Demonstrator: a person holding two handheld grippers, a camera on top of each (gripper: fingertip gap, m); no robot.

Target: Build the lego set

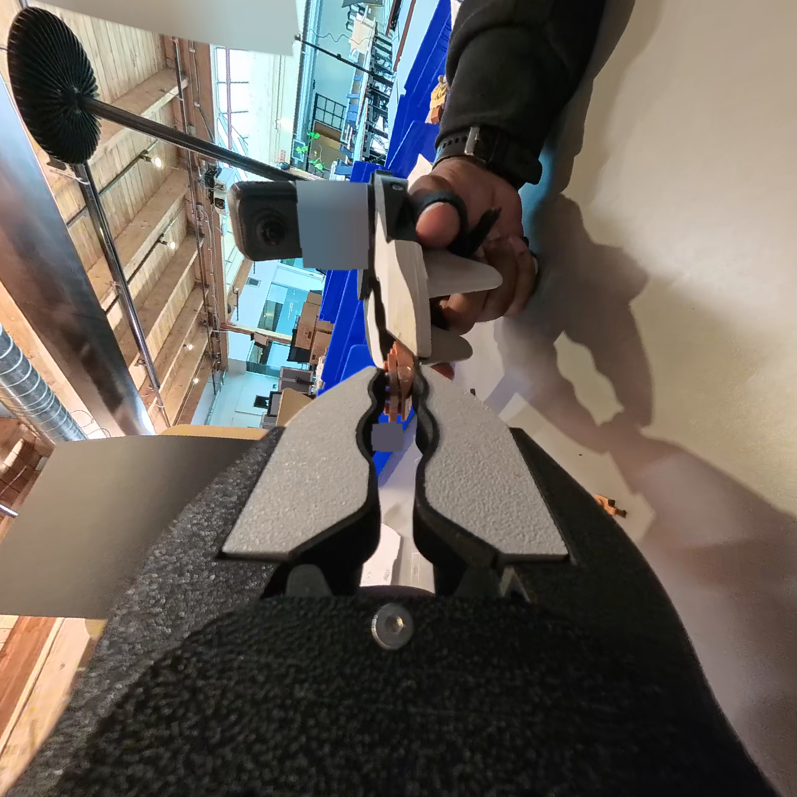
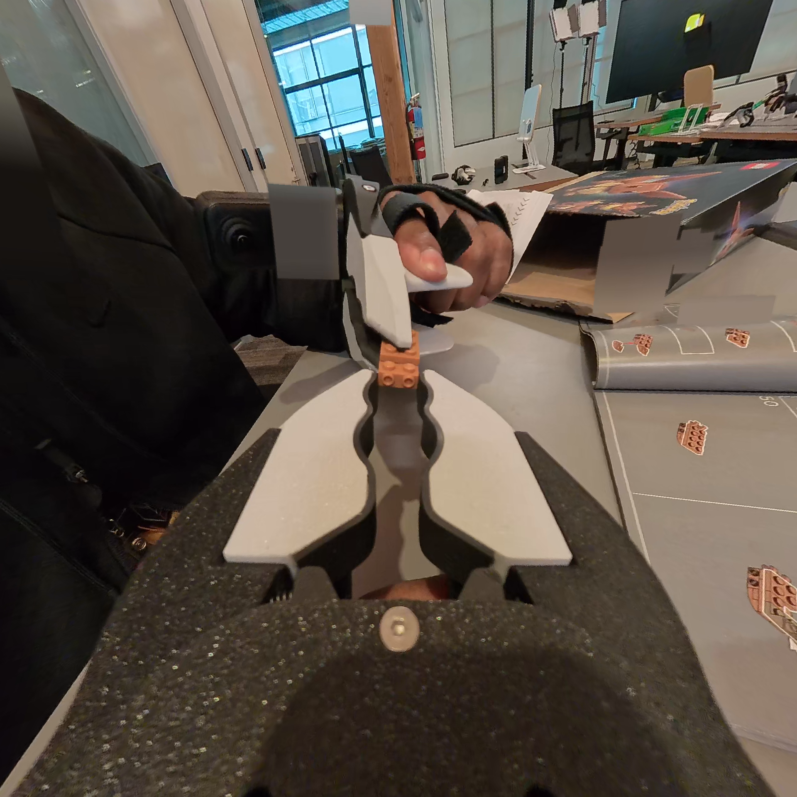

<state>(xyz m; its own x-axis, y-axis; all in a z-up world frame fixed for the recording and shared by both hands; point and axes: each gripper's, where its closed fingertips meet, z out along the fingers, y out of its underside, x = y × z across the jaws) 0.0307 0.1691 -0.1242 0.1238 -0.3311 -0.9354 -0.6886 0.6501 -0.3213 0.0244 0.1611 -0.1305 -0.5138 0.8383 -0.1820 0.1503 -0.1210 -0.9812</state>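
Right gripper (image 2: 399, 379): fingers extend from the lower centre of the right wrist view, tips closed against the two sides of the lower part of an orange-brown brick assembly (image 2: 399, 366). The studs on that part face the camera. The assembly sits at frame centre, raised clear of the grey table (image 2: 539, 388).

Left gripper (image 1: 399, 379): in the right wrist view it enters from above, carried by a strapped hand (image 2: 457, 258), with one grey finger across the front of the assembly's upper part and the other behind it. In the left wrist view the assembly appears edge-on between the fingertips. It lies against the right-hand pad. Contact at the left-hand pad is not plain. The grip reads as clenched on the assembly.

Both tools meet tip to tip on the same piece.

Surroundings:
- An open cardboard box (image 2: 560, 258) lies at upper right of the right wrist view.
- A grey printed sheet (image 2: 690, 453) with brick drawings covers the table at right.
- Blue bins (image 1: 345, 310) stand behind the tools in the left wrist view.
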